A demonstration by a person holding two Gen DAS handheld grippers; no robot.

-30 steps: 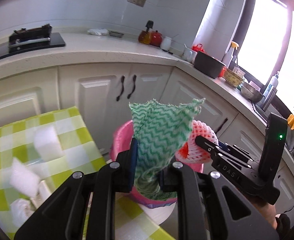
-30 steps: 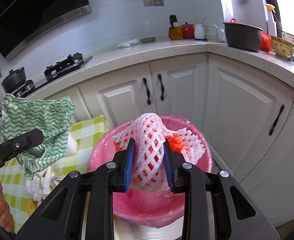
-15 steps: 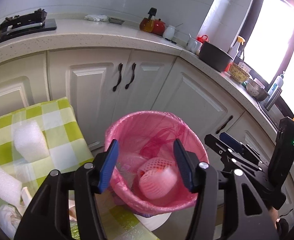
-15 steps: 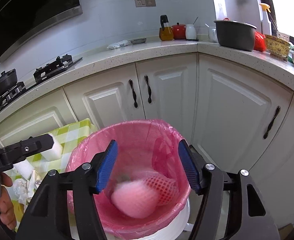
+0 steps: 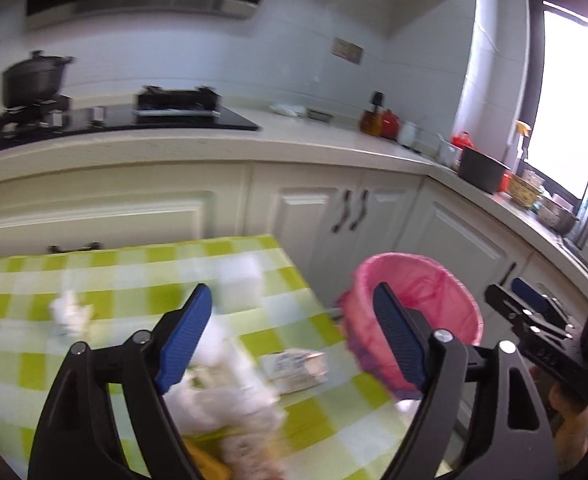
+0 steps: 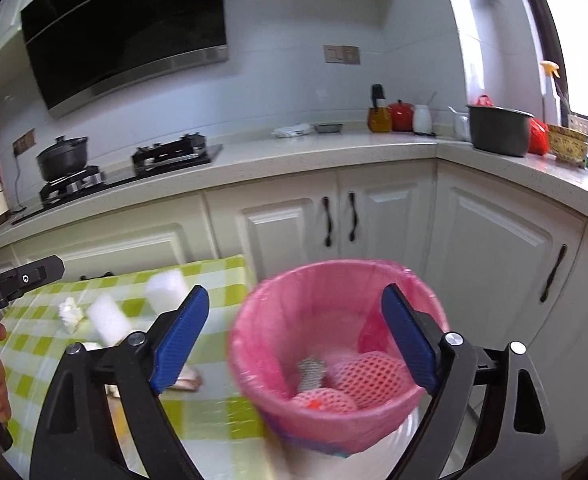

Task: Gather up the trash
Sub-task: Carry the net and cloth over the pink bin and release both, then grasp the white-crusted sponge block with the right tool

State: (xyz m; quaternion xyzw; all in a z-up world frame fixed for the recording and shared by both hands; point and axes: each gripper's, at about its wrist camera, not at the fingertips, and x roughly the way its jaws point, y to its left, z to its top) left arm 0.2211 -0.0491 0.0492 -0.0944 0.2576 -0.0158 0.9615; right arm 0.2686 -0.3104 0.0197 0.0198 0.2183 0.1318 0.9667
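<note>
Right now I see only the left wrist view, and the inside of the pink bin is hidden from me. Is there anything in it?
Observer: Yes. Two pink foam nets lie at the bottom of the pink bin.
Operator: Is something else beside them?
Observer: A small grey-green scrap lies against the nets; it is too blurred to name.
Operator: Does the right gripper hold something?
Observer: No. The right gripper is open and empty, with the bin in front of it.

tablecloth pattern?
Lime-green and white check on the tablecloth; clearest in the left wrist view.
</note>
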